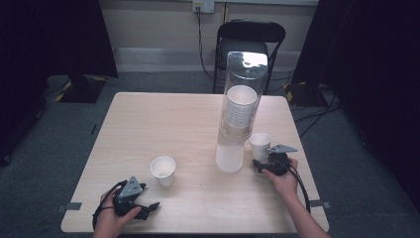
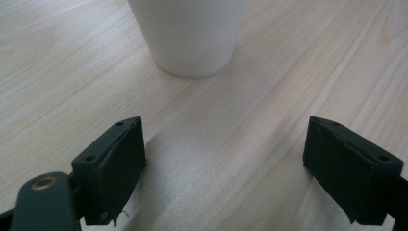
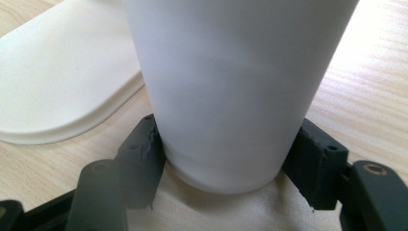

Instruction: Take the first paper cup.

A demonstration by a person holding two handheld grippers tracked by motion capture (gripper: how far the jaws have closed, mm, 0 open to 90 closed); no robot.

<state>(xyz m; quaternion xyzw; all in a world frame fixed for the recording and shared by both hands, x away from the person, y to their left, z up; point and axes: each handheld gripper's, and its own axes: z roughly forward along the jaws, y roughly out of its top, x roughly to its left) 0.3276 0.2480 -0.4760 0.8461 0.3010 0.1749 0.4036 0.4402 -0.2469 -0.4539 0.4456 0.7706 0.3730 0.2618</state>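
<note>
High view: right gripper [image 1: 261, 165] jaws clamped on cup [image 1: 260, 146] near table [image 1: 148, 119] edge; left gripper [image 1: 151, 208] jaws wide, empty.

Left tool [image 1: 152, 206]: black body, grey three-cornered top plate, black cable looped behind. Right tool [image 1: 258, 165]: same build, black cable trailing along the forearm. Jaws are blocky black pads with small screw holes; brass-coloured rivets sit at the linkage pivots. Forearms are unsleeved.

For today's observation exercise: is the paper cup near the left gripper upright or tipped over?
Upright. In the high view the paper cup stands on the table with its open mouth facing up; the left gripper is open, apart from it.
</note>
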